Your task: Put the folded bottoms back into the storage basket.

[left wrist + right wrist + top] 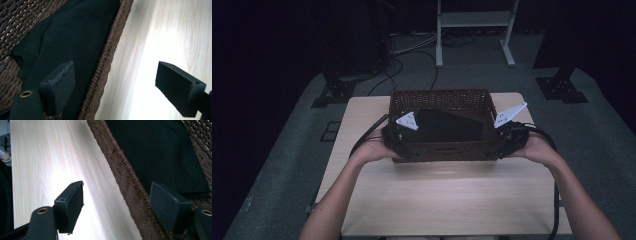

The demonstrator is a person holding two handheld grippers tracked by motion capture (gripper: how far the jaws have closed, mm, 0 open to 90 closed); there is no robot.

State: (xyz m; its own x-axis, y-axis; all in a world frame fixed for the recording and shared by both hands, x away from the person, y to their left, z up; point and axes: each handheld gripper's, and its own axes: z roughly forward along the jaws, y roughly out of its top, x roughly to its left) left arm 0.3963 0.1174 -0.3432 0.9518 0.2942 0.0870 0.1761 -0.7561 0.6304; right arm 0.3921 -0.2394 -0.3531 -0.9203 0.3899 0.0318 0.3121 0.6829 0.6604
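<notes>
Basket [439,148], brown wicker and rectangular, sits on the light wooden table [442,200] at roughly 12 o'clock from the table's centre; a black folded garment [447,125] lies flat inside it, covering most of the floor. Left gripper [398,142] stands at the basket's 9 o'clock end, near the front corner; jaws spread wide, straddling the woven wall; in the left gripper view, one jaw hangs over the garment [75,37] inside the basket [107,57], the other over bare table [160,30] outside; whether either jaw touches the wall cannot be told. Right gripper [508,142] stands at the 3 o'clock end, mirrored; jaws likewise wide apart across the rim; in the right gripper view, one jaw sits above the table [47,157], the other inside the basket [122,170], near the garment [155,150]. Each hand grips its tool from outside the basket; cables trail back toward 6 o'clock; grey three-cornered plates rise above both grippers.
</notes>
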